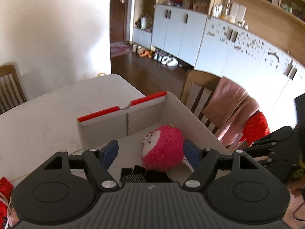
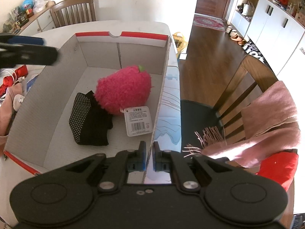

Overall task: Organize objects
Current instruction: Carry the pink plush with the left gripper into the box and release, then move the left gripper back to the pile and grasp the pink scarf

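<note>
My right gripper (image 2: 149, 157) was clamped on the near right wall of the cardboard box (image 2: 164, 87), steadying it on the desk (image 1: 47, 114), while my left gripper (image 1: 150, 152) hung open and empty above the pink plush toy (image 2: 124, 89) lying inside, beside the black sock (image 2: 87, 118).

The left tool (image 2: 24, 49) is blurred (cut off at the left edge).
</note>
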Tool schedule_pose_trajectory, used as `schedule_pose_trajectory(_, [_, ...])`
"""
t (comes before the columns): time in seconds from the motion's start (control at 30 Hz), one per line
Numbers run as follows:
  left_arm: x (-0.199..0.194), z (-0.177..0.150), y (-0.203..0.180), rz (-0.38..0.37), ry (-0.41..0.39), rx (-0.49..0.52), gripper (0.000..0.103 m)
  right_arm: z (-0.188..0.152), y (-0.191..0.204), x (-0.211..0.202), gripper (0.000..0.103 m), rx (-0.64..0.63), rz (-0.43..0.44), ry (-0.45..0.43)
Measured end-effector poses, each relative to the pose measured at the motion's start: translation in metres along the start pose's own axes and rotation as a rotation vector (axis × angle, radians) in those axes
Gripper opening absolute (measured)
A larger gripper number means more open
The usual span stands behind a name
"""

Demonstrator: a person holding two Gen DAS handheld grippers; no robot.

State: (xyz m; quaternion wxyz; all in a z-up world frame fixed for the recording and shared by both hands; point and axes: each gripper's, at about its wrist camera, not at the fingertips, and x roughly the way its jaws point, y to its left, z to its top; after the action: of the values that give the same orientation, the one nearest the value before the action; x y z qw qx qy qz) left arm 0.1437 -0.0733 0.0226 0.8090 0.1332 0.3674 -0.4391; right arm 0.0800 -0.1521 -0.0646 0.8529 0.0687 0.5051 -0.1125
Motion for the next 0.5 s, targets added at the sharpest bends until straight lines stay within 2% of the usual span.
schedule_pose_trajectory(0.23, [-0.044, -0.019, 0.028, 0.062, -0.051, -0.053, 0.074, 0.000, 0.001, 0.000, 0.005, -0.008, -0.006, 0.005])
schedule_pose_trajectory(0.5, [-0.073, -0.055, 0.070, 0.152, -0.042, -0.148, 0.075, 0.001, 0.002, 0.002, 0.005, -0.008, -0.013, 0.013])
